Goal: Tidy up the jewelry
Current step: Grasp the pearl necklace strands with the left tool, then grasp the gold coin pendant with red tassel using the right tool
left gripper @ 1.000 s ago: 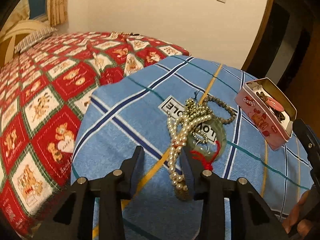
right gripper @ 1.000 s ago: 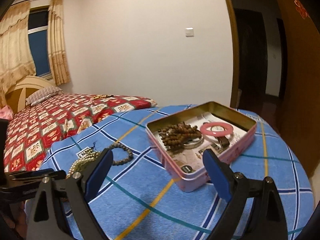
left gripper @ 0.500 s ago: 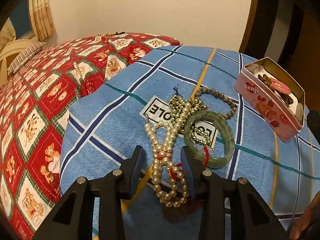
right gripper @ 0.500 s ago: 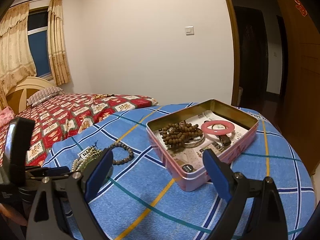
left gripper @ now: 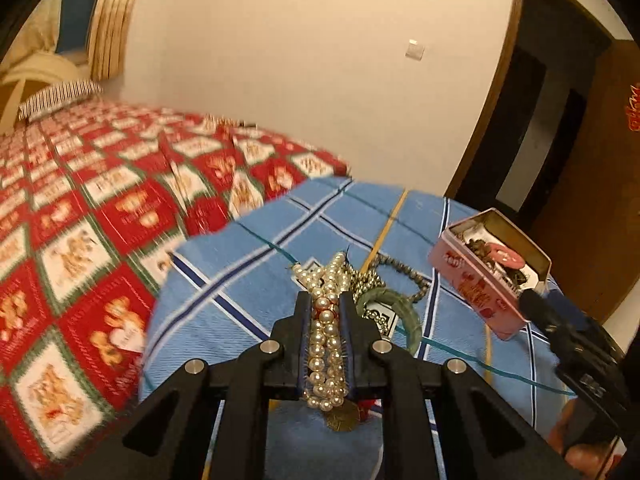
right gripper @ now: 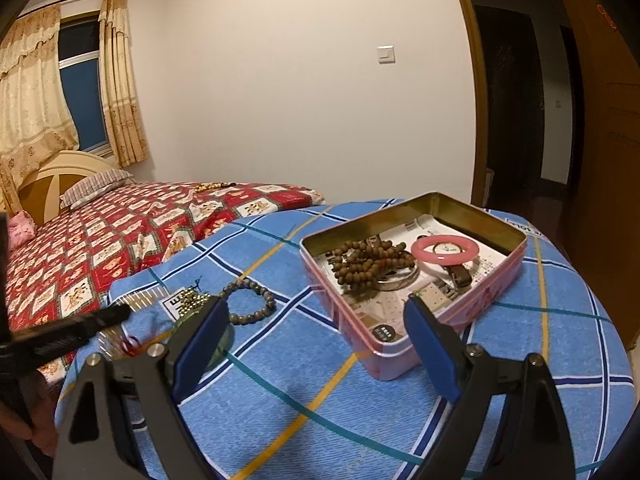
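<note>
Since the earlier frame, left claw (left gripper: 325, 300) has closing jaws clamped on the pearl necklace (left gripper: 325, 344), beside the green bangle (left gripper: 394, 312) on the blue-checked table (right gripper: 320, 400). Right claw (right gripper: 316, 340) stands apart, empty, framing the pink tin (right gripper: 492, 292); only this view shows the tin's wooden beads (right gripper: 368, 260). Red bed (left gripper: 80, 220) lies behind.

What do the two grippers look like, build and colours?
Both are the same build: matte black plastic linkage arms with round silver pivot screws. The right gripper has wedge-shaped fingers faced with blue pads. The left gripper has black fingers with a thin blue edge along the inner faces. No cables, markings or sleeves are visible.
</note>
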`<state>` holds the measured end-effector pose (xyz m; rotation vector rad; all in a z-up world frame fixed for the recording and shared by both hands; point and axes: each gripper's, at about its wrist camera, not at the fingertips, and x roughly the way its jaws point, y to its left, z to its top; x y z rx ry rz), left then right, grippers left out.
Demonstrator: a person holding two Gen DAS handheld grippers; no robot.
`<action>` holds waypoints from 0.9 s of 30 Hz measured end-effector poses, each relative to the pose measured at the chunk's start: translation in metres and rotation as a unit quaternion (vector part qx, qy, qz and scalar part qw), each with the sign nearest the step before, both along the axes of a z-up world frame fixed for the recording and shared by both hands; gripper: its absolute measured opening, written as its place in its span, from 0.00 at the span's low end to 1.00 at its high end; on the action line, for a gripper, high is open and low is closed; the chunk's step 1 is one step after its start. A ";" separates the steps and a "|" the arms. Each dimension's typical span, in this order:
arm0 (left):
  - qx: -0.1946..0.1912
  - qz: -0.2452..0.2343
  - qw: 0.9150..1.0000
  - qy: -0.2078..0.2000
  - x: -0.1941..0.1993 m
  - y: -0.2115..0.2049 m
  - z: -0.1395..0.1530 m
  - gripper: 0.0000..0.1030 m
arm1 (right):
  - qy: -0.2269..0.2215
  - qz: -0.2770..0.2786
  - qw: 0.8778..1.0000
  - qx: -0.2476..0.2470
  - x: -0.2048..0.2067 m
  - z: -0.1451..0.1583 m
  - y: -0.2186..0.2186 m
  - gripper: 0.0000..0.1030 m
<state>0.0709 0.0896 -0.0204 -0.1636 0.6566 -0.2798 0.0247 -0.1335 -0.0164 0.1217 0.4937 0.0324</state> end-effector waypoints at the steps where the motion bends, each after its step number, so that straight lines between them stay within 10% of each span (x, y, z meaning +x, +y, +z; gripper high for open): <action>1: -0.003 -0.001 1.000 -0.005 -0.004 0.003 0.003 0.12 | 0.002 0.006 1.000 0.001 0.000 0.000 0.001 0.81; 11: -0.004 -0.018 1.000 -0.016 -0.014 0.018 0.010 0.12 | 0.074 0.161 0.982 0.060 0.007 -0.013 0.050 0.63; 27: -0.022 -0.003 1.000 -0.002 -0.007 0.045 -0.001 0.12 | 0.181 0.278 0.943 -0.020 0.048 -0.043 0.141 0.50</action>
